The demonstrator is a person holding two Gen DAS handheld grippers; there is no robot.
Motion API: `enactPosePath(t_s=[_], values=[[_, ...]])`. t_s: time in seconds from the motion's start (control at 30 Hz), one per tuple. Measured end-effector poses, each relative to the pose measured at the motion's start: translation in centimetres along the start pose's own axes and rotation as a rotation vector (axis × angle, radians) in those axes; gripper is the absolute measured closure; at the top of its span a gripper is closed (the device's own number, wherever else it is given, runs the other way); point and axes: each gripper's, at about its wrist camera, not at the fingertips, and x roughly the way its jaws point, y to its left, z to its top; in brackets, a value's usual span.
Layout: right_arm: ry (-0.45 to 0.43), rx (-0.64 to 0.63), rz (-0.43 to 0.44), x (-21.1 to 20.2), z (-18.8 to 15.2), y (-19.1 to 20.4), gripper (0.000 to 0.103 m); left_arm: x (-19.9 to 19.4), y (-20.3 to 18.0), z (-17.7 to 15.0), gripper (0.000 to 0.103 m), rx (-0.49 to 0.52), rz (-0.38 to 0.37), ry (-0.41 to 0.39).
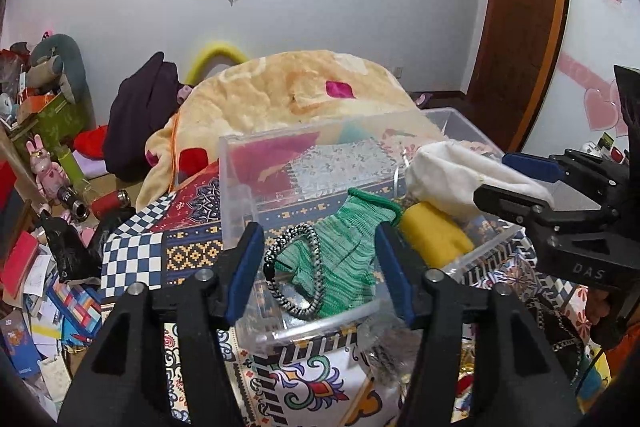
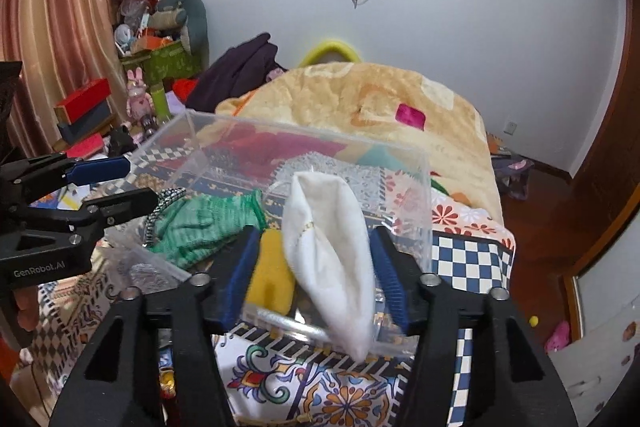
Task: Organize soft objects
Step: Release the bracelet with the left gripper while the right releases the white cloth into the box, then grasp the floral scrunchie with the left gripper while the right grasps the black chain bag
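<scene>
A clear plastic box point(image 1: 240, 167) point(image 2: 192, 131) stands on a patterned cloth. Inside lie a green knit glove point(image 1: 348, 243) point(image 2: 200, 227), a black-and-white braided cord point(image 1: 296, 267) and a yellow sponge point(image 1: 436, 235) point(image 2: 272, 275). A white cloth point(image 2: 328, 259) point(image 1: 452, 175) hangs over the box's near right part between the right gripper's open jaws, touching neither pad. My right gripper point(image 2: 314, 275) point(image 1: 508, 179) is open. My left gripper point(image 1: 320, 267) point(image 2: 136, 183) is open at the box's near edge, the glove and cord lying beyond it.
A beige blanket heap point(image 1: 304, 95) lies behind the box. Dark clothes point(image 1: 140, 115), toys and boxes point(image 1: 48, 107) crowd the left. Papers and books point(image 1: 36, 291) litter the floor at left. A wooden door point(image 1: 520, 27) stands at right.
</scene>
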Motion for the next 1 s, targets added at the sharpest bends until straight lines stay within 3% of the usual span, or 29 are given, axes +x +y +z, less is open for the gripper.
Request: enactPosePath(t_s=[0.17,0.33,0.43,0.67,1.0], values=[[-0.058,0.009,0.009,-2.4,0.4,-0.1,0.031,-2.6,-0.2,0.2,0.034,-0.005,-0.002,-0.044],[-0.136,0.013,-0.002,-5.3,0.1,-0.1,0.014,-6.2,-0.7,-0.6,0.013,-0.004,-0.009,-0.105],[-0.174,0.011,-0.022,-6.9,-0.7,0.1,0.004,-7.7,-1.2,-1.4,0.009,0.001,-0.019,-0.12],[-0.181,0.031,-0.016,-8.5,-3.3,0.2,0.0,-9.5,-2.9,-4.5,0.004,0.033,-0.03,-0.099],[-0.034,0.019,-0.003,-6.7,-9.2,1.6,0.0,-7.5,-5.1,-9.5,0.004,-0.004,-0.084,0.021]])
